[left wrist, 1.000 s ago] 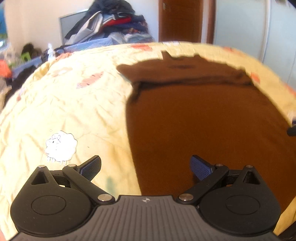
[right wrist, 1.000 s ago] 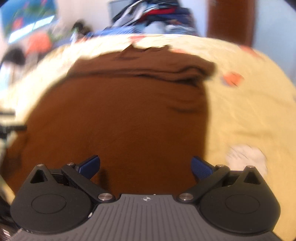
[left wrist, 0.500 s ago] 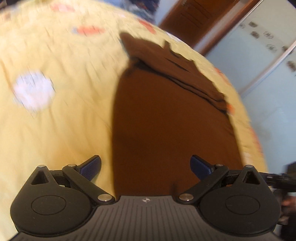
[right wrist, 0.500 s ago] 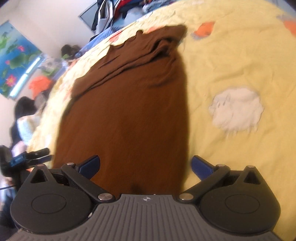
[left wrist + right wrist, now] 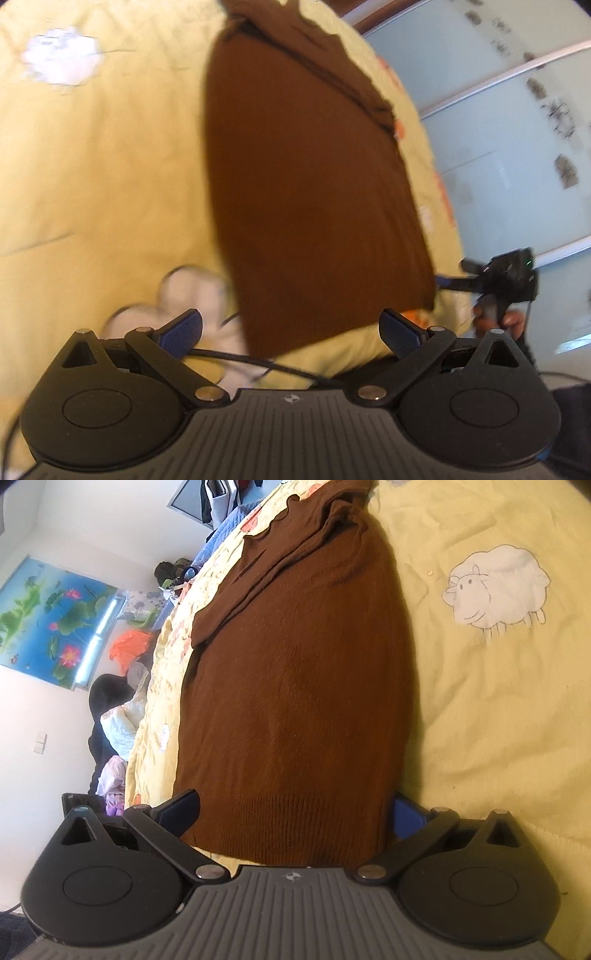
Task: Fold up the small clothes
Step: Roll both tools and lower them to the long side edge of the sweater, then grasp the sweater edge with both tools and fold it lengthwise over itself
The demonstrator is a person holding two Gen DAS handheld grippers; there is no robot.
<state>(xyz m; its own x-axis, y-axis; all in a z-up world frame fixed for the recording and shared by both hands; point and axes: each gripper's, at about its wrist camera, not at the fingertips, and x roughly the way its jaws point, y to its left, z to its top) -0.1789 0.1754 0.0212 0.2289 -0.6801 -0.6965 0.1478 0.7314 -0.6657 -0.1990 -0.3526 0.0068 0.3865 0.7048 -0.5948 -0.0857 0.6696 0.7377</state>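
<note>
Both views have swung sideways; brown sweater's hem lies between right gripper's spread jaws.

one brown sweater, two claws

Left gripper: jaws spread wide, nothing between the blue pads, fingers pointing toward 12 o'clock in its own view. Right gripper: jaws equally wide apart, not clamped. From the left wrist view the right gripper appears at 3 o'clock, gripped from below by a hand.
</note>
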